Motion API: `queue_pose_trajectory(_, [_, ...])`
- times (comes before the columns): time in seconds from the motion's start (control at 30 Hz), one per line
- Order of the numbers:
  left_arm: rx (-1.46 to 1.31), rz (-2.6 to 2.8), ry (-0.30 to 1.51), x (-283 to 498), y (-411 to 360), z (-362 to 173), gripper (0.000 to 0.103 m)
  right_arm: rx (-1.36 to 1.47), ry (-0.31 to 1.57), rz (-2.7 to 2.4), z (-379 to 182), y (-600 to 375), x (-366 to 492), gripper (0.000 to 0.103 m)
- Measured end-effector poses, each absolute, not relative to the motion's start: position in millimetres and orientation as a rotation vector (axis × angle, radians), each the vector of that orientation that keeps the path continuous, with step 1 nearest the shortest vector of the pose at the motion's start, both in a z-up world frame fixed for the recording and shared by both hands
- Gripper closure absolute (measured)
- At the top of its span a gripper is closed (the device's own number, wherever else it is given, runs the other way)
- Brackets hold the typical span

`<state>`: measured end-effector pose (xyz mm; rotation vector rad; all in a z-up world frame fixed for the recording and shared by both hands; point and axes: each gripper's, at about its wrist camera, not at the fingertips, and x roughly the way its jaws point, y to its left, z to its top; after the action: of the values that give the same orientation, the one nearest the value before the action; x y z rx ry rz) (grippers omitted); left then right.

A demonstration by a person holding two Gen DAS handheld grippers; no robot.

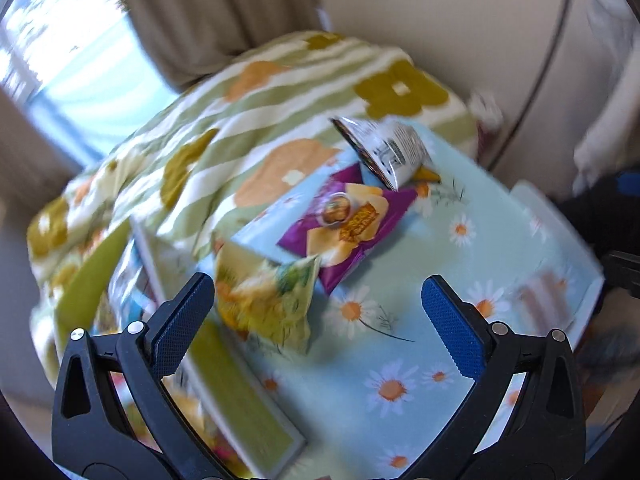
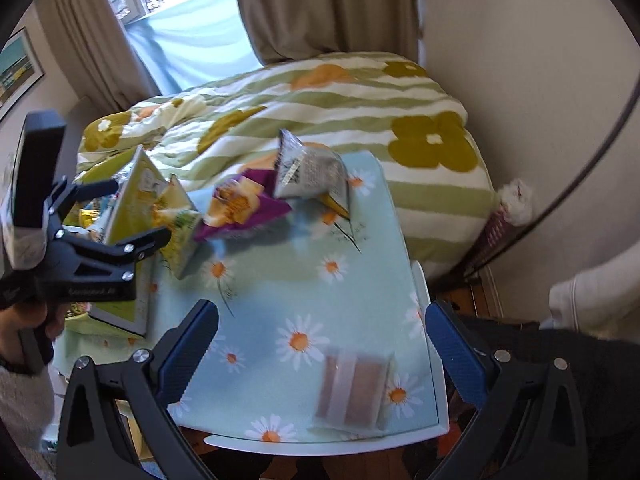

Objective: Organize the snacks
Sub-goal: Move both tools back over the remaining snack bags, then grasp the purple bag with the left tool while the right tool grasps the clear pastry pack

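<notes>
Left wrist view: the left gripper (image 1: 318,296) stands spread wide, its blue pads clear of everything, holding nothing. Just ahead between its fingers lies a yellow-green snack bag (image 1: 268,300) on the daisy-print tabletop (image 1: 400,320). Beyond it lies a purple chip bag (image 1: 344,224), and a white-grey bag (image 1: 388,148) rests at the far edge, near the flowered bed cover (image 1: 240,120). A green-lined box (image 1: 240,392) sits at the left.

Right wrist view: the right gripper (image 2: 322,336) is likewise wide apart and empty, above the tabletop. A brown-and-white packet (image 2: 352,388) lies near the front edge. The left gripper appears at left, its fingers beside the yellow-green bag.
</notes>
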<state>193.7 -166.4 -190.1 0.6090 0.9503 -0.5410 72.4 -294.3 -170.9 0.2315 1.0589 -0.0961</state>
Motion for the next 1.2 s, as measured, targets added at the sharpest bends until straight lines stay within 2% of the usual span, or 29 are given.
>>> queue_pose_trajectory(0.17, [0.825,-0.589,0.975,213.5,-203.6,-230.3,0.0,0.286,1.113,-0.147,-203.8,-302.2,66.5,0.0])
queue_pose_trajectory(0.47, [1.027,-0.648,1.021,236.4,-241.2,-287.8,0.0,0.323,1.205,-0.206,-257.1,-300.2,61.6,0.0])
queue_pose_trajectory(0.7, [1.03,-0.66,1.058,252.5,-253.1,-308.8,0.0,0.287,1.258,-0.225,-280.8,-295.0,56.9,0.001])
queue_pose_trajectory(0.93, [1.015,-0.692,1.105,262.0,-257.4,-326.5,0.001,0.272,1.292,-0.232,-295.2,-292.0,56.5,0.008])
queue_pose_trajectory(0.97, [1.015,-0.693,1.106,262.9,-256.9,-327.3,0.002,0.268,1.297,-0.232,-297.2,-291.0,56.0,0.011])
queue_pose_trajectory(1.0, [1.017,-0.692,1.107,263.5,-256.8,-328.5,0.009,0.268,1.303,-0.231,-299.4,-290.8,55.4,0.013])
queue_pose_trajectory(1.03, [1.02,-0.694,1.109,263.3,-256.2,-329.4,0.019,0.269,1.31,-0.232,-302.1,-290.7,54.4,0.015])
queue_pose_trajectory(1.2, [1.031,-0.708,1.106,259.3,-255.3,-332.1,0.026,0.265,1.325,-0.239,-309.6,-291.2,49.3,0.02])
